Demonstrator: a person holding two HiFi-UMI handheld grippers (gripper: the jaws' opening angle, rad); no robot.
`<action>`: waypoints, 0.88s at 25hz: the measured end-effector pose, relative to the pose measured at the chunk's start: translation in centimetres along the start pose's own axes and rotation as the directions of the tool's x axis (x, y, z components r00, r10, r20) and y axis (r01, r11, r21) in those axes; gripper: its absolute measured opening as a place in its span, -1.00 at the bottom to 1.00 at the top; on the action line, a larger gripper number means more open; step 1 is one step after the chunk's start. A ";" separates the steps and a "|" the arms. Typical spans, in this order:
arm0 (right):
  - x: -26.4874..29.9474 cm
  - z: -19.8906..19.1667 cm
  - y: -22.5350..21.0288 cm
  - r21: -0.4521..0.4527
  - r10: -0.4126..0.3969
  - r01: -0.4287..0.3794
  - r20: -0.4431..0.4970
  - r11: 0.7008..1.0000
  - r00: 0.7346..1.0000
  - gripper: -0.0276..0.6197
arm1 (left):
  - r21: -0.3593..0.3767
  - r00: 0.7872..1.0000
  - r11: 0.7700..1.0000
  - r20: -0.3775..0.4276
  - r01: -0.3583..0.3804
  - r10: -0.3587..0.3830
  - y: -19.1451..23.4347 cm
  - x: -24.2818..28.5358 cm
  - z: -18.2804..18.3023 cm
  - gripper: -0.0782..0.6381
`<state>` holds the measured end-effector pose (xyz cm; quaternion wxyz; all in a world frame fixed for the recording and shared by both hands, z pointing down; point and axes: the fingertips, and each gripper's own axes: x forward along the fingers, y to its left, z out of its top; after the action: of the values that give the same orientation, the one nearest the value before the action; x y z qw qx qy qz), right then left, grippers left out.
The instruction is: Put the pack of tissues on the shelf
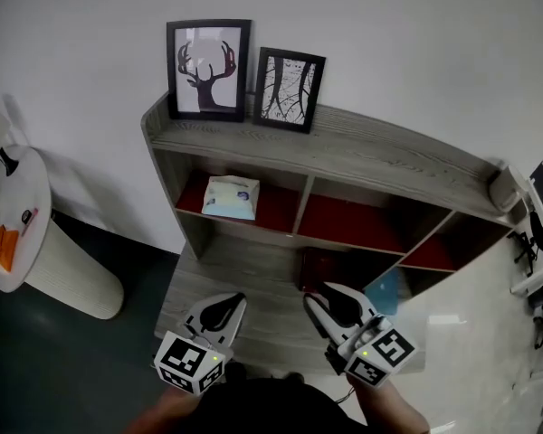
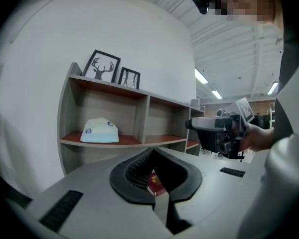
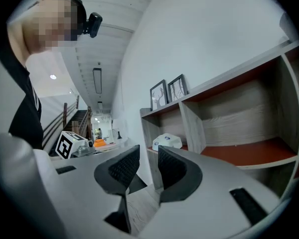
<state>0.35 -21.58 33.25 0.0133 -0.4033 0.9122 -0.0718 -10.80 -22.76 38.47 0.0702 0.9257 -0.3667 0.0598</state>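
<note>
Already pack of tissues [image 1: 230, 197] lies flat in left compartment of shelf [image 1: 344, 143], on red floor, long axis along shelf front. Looks placed. Both grippers low in front of shelf, nothing held. Left gripper [image 1: 233, 302] nearer pack, tips together; right gripper [image 1: 319, 297] jaws apart. Mid compartment: nothing visible.

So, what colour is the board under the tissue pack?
The board is red; head view shows it best.

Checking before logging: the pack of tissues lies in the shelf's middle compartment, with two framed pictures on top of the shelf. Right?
No. The head view shows the pack of tissues in the left compartment of the shelf, not the middle. Two framed pictures do stand on top.
</note>
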 end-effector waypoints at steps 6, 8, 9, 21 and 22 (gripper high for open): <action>-4.5 -1.9 -1.3 0.029 -0.008 0.008 0.005 1.000 1.000 -0.68 | 0.019 0.999 0.999 -0.012 0.033 -0.033 -3.0 1.7 0.4 -0.74; -5.5 -2.3 -1.6 0.043 -0.016 0.015 0.006 0.999 1.000 -0.72 | 0.025 0.999 0.999 -0.014 0.040 -0.039 -3.6 2.0 0.5 -0.74; -5.8 -2.3 -1.7 0.047 -0.018 0.018 0.008 0.999 1.000 -0.73 | 0.028 0.999 0.999 -0.014 0.041 -0.041 -3.8 2.1 0.5 -0.74; -7.0 -1.7 -2.1 0.034 -0.017 0.016 0.033 0.999 0.999 -0.84 | 0.046 0.999 0.998 0.011 0.035 -0.036 -4.4 2.5 1.4 -0.74; -7.1 -1.8 -2.1 0.033 -0.019 0.018 0.030 0.999 0.999 -0.85 | 0.046 0.999 0.998 0.012 0.033 -0.034 -4.4 2.5 1.4 -0.74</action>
<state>6.55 -17.57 35.11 0.0331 -0.4123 0.9069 -0.0807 -5.87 -21.52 37.17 0.0477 0.9335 -0.3502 0.0611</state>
